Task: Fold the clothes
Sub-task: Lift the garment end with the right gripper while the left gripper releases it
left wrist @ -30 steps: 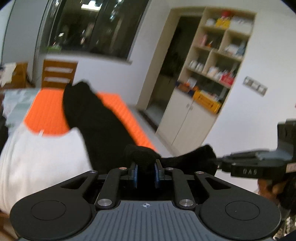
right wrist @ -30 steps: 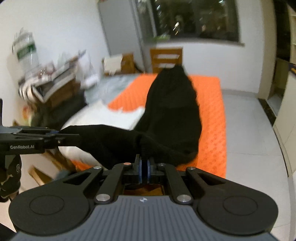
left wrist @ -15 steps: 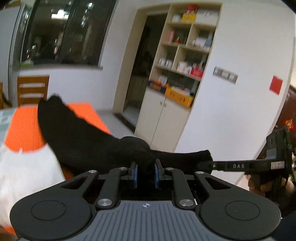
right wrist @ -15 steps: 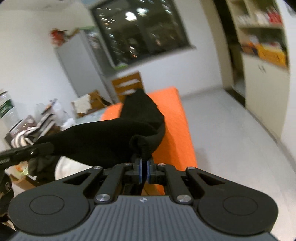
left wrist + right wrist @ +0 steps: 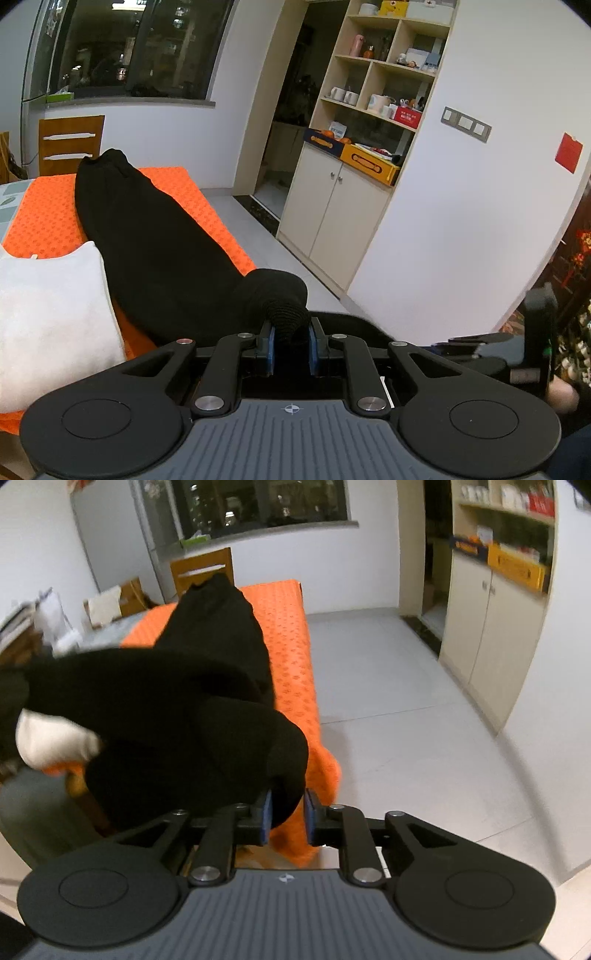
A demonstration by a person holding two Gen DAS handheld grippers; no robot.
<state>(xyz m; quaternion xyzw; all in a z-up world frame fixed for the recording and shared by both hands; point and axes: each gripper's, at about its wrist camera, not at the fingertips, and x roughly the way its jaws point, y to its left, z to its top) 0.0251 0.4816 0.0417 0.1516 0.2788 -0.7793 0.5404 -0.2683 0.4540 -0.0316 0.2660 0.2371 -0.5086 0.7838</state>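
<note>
A long black garment (image 5: 147, 240) lies along the orange-covered bed (image 5: 44, 218) and reaches to both grippers. My left gripper (image 5: 290, 341) is shut on a bunched ribbed edge of the garment. My right gripper (image 5: 286, 816) is shut on another bunched part of the same garment (image 5: 184, 709), with orange cover showing below between the pads. The right gripper also shows at the right edge of the left wrist view (image 5: 517, 350), blurred.
A white pillow (image 5: 48, 314) lies on the bed at left. A wooden chair (image 5: 70, 144) stands beyond the bed under a dark window. White cupboards with shelves (image 5: 340, 210) line the right wall. Grey tiled floor (image 5: 388, 701) lies between bed and cupboards.
Both grippers have swung down and drawn closer together, bringing the held garment ends nearer the bed's near end. The stretched black cloth between them now hangs slack and bunched.
</note>
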